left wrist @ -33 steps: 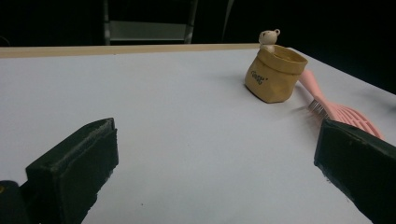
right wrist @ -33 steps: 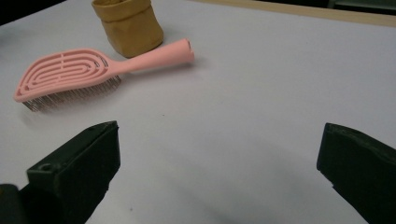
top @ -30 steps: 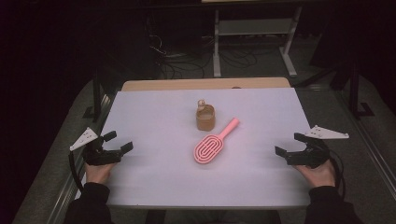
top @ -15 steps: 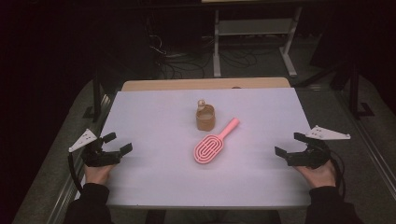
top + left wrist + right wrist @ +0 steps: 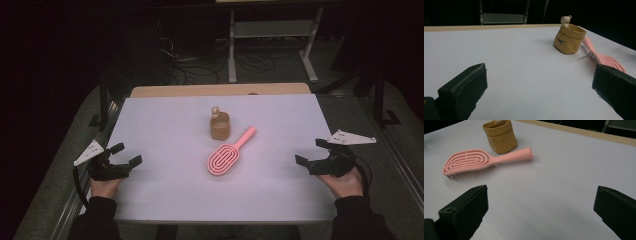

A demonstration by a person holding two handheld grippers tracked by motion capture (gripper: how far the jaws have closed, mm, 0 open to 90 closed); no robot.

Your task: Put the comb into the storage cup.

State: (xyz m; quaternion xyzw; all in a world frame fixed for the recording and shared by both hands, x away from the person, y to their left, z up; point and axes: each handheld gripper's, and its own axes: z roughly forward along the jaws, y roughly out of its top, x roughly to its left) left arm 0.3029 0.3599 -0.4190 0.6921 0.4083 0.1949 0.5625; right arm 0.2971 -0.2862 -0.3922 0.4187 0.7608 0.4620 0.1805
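Both grippers wait with jaws spread and empty, the left gripper [image 5: 122, 161] and right gripper [image 5: 314, 156] well apart from the tan pouch [image 5: 220, 126] at mid-table; nothing looks started; just beside the pouch, on the person's side, lies the pink hairbrush [image 5: 226, 159], probably the first thing to reach for; I count one brush, one pouch, two grippers.

A pink brush [image 5: 229, 157] lies bristles down near the middle of the white tabletop [image 5: 165, 125], its slotted oval head toward the person and its handle angled away to the right. Just beside the handle a small tan pouch [image 5: 219, 126] stands upright, open-topped.
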